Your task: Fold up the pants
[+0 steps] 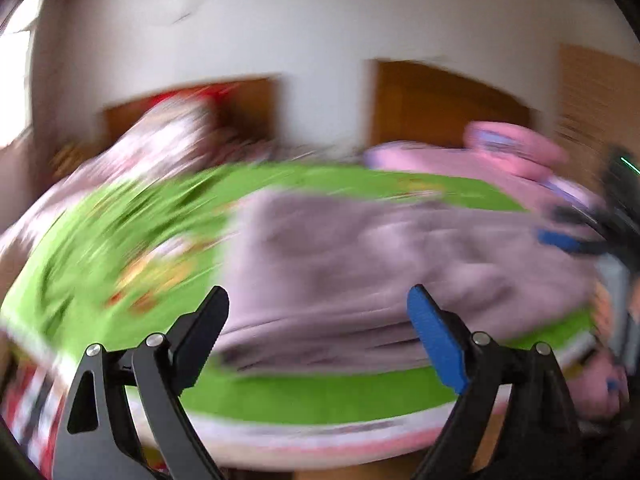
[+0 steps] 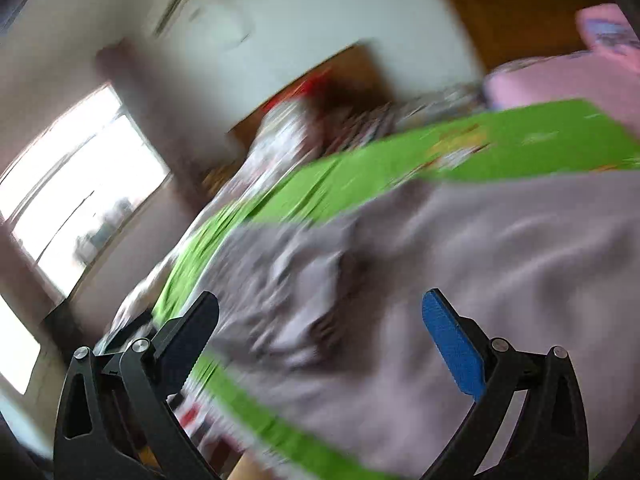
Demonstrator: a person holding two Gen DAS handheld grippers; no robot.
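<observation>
While both hand-held grippers, left (image 1: 318,332) and right (image 2: 320,338), are spread and empty, the rumpled mauve fleece pants (image 1: 400,256) ahead could be grasped off-edge, skewing the fold.

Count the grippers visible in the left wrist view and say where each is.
2. The left gripper fills the bottom foreground, jaws wide apart over the mauve pants. The right gripper reaches in at the right edge, blurred, over the pants' far end.

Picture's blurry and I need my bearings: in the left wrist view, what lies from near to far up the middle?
Open left gripper → green mat's near edge → mauve pants → far strip of mat → pink bedding → white wall.
</observation>
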